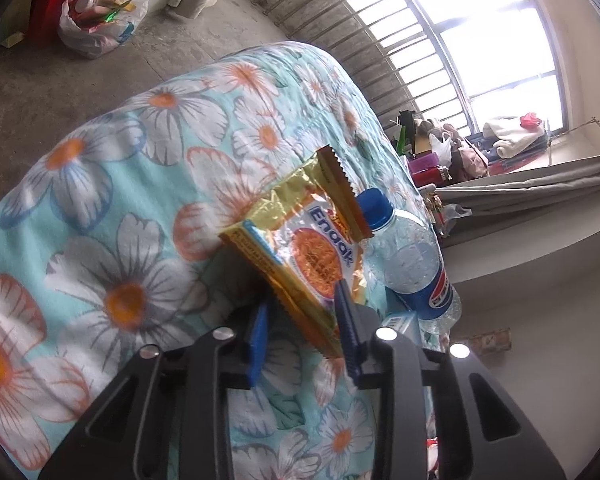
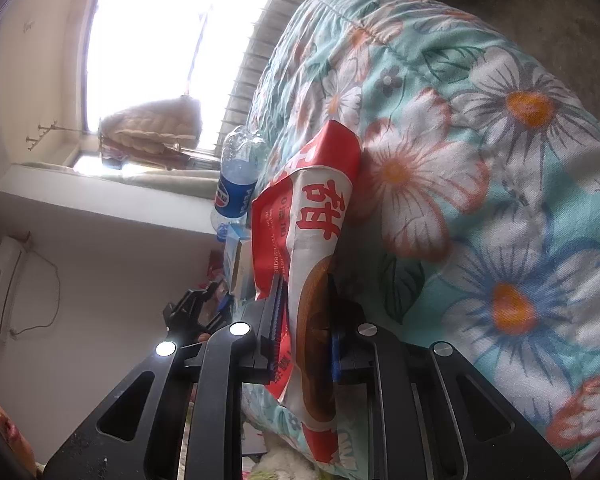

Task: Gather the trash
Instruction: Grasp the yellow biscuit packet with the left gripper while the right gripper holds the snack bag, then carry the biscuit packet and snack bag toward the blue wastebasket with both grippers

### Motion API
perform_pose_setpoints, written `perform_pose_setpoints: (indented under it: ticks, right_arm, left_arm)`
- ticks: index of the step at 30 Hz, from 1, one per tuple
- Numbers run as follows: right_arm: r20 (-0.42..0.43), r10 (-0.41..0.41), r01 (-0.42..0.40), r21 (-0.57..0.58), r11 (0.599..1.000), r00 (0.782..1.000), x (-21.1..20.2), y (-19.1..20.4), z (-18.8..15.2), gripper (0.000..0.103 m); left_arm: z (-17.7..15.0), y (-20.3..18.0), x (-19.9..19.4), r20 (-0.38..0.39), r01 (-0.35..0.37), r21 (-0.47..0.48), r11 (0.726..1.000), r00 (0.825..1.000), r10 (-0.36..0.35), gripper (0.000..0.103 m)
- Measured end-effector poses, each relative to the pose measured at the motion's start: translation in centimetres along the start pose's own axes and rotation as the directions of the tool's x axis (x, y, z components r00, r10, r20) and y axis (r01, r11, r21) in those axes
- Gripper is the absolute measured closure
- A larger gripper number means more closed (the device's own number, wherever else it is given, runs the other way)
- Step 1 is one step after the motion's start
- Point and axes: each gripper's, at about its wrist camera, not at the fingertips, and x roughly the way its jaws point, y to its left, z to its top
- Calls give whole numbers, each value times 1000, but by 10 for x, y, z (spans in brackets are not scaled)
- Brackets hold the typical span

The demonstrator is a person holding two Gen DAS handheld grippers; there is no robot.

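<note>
A bed covered by a floral quilt [image 1: 112, 184] fills both views; the turquoise fabric with large white and orange flowers is seen from opposite sides. A bright barred window [image 1: 460, 40] is recorded at the far end in each view.

Only the left wrist view shows a concrete floor at the far left carrying a white plastic bag [image 1: 100, 20] stuffed with coloured scraps, and a cluttered window ledge at the far right. Only the right wrist view shows a white wall unit [image 2: 0, 284] at the left and a folded beige blanket [image 2: 152, 124] on the sill.

A clear plastic bottle [image 1: 408, 256] with a blue cap and blue label lies on the quilt near the bed's edge, just right of the gold wrapper in the left view; in the right view it is seen beyond the red packet, at the left.

A red-and-white snack packet [image 2: 308, 216] is pinched between the jaws of the right gripper [image 2: 304, 320] and stands up from the quilt. It is not seen in the left view.

A gold snack wrapper [image 1: 300, 240] with blue lettering lies on the quilt. The left gripper [image 1: 304, 320] has its jaws narrowed around the wrapper's near end; whether both pads press on it cannot be told.
</note>
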Motion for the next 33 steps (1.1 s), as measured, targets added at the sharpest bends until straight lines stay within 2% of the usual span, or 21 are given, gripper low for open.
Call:
perform_pose_setpoints:
  ticks: [6, 14, 19, 27, 33]
  right_arm:
    - [5, 26, -26, -1, 1000, 1000, -5, 1, -1, 89]
    - [36, 75, -75, -3, 997, 997, -18, 5, -1, 92]
    - [59, 100, -100, -3, 995, 993, -29, 4, -1, 94]
    - [119, 134, -132, -22, 991, 984, -56, 4, -2, 95]
    - [159, 171, -167, -43, 985, 972, -72, 5, -7, 95]
  left_arm:
    - [-7, 5, -8, 5, 31, -4, 1000, 1000, -31, 87]
    - [-13, -6, -33, 21, 96, 53, 994, 995, -97, 91]
    - [-16, -19, -57, 60, 136, 108, 985, 988, -143, 92]
    - [-24, -55, -94, 100, 196, 243, 950, 969, -226, 94]
    - [-40, -94, -112, 89, 253, 361, 898, 949, -303, 94]
